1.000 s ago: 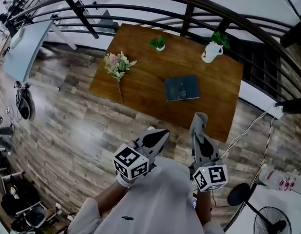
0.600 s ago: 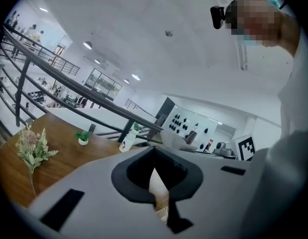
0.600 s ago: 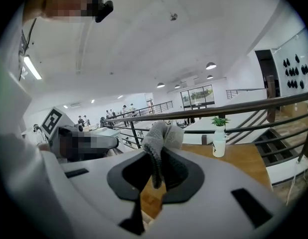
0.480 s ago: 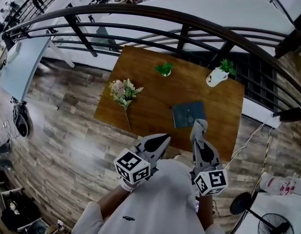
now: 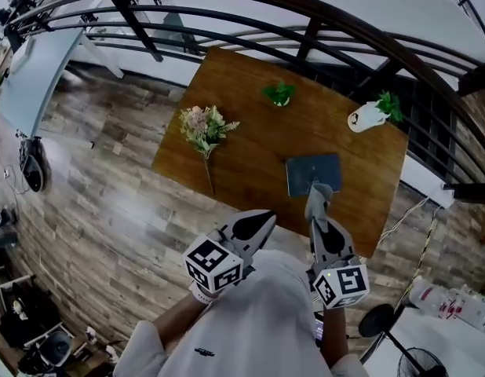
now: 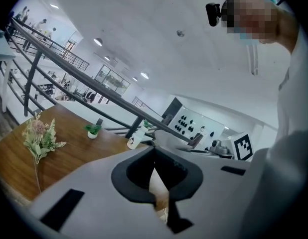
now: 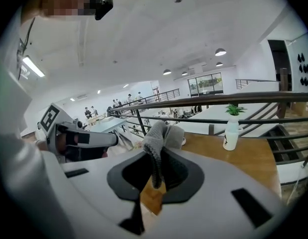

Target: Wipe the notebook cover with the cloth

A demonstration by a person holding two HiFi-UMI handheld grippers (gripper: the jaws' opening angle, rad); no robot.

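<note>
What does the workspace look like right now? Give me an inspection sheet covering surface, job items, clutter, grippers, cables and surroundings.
Surface: wooden table, mostly bare.
Job's things: dark notebook lies flat on the table; grey cloth is held by the right gripper.
Clutter: flower sprig, small potted plant and white vase, all apart from the notebook.
Grippers: left gripper jaws together, nothing between; right gripper shut on the cloth.
Cables: light cable on the floor right of the table.
Surroundings: dark railing, plank floor.
</note>
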